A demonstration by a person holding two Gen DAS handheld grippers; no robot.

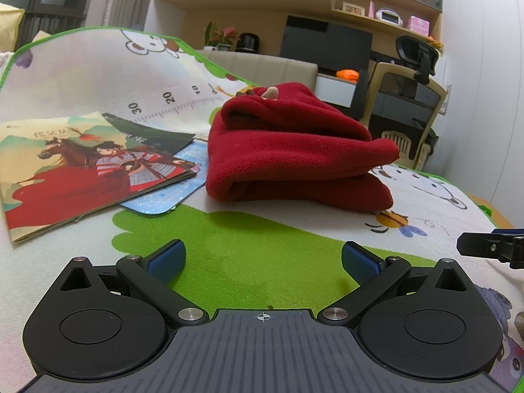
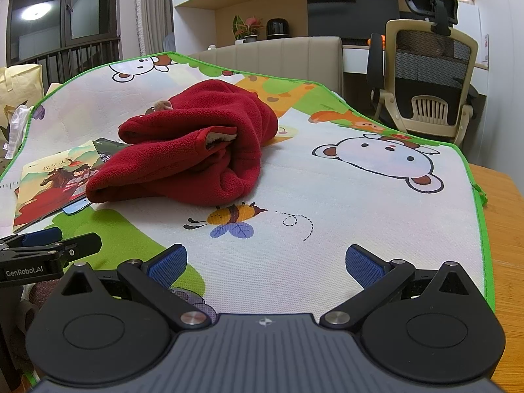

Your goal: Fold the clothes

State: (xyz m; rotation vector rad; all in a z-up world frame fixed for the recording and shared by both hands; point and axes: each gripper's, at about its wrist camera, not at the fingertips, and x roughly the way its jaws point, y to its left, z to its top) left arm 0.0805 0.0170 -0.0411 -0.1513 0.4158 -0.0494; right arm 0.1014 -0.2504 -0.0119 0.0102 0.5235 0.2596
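A red fleece garment [image 1: 294, 150] lies folded in a thick bundle on the cartoon play mat [image 1: 262, 255], a sleeve cuff with pale lining showing on its side [image 2: 219, 137]. My left gripper [image 1: 263, 258] is open, low over the mat's green patch, a short way in front of the bundle with nothing between its blue pads. My right gripper [image 2: 265, 262] is also open and empty, nearer the mat's right side, the garment [image 2: 196, 150] ahead to its left. Each gripper shows at the edge of the other's view: the right gripper [image 1: 491, 245], the left gripper [image 2: 49, 245].
Picture books [image 1: 82, 170] and a blue card [image 1: 170, 193] lie on the mat left of the garment. The mat's green edge [image 2: 481, 216] ends over a wooden table [image 2: 504, 229] on the right. An office chair [image 2: 429, 82] and a beige headboard [image 2: 294, 55] stand behind.
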